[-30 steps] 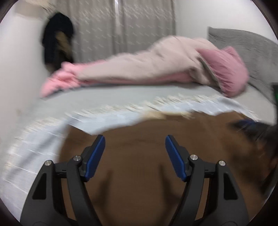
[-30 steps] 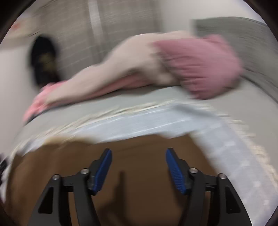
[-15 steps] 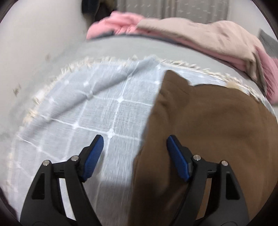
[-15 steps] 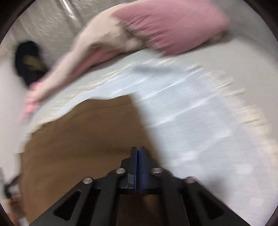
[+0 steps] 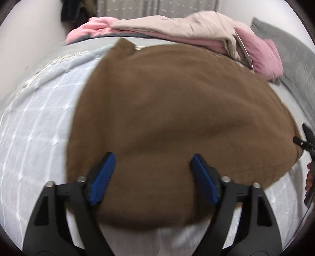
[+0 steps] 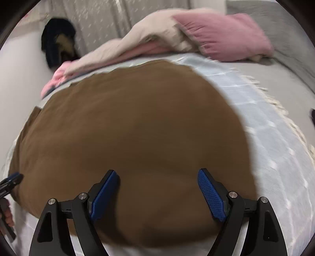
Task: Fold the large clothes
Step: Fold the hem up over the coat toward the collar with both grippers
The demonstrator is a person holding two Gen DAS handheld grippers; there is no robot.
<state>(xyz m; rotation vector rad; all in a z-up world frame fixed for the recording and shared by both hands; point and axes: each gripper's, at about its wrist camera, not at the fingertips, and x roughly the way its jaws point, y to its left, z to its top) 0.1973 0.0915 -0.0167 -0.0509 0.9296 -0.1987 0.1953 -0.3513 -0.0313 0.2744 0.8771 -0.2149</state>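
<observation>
A: Left wrist view, item one: left claw (image 5: 152, 177), black frame with blue ribbed pads, jaws standing wide, nothing pinched between them.

B: Item under it?

A: Large brown knit garment (image 5: 177, 110), spread flat, directly beneath and ahead of that claw. Its left edge runs just outside the left pad; one narrow end of it points away at the far left. It lies on a pale blue checked throw with a cream fringe (image 5: 35, 122), which covers the bed (image 5: 289, 94).

B: Right wrist view?

A: Right claw (image 6: 158, 194), same build, jaws opening, pads clear of the cloth; the brown garment (image 6: 128, 137) lies below and ahead of it, between the pads but not gripped. The checked throw (image 6: 275, 137) shows bare to the right of the claw.

B: Further items?

A: Beyond both claws, at the far side of the bed: a beige quilt over pink bedding (image 6: 149, 39), a rose-pink pillow (image 6: 226, 35), a grey cushion (image 5: 285, 47). Behind those, a grey patterned curtain (image 6: 98, 17) and a dark garment hanging at the wall (image 6: 59, 41). The picture is blurred; fine texture cannot be told.
</observation>
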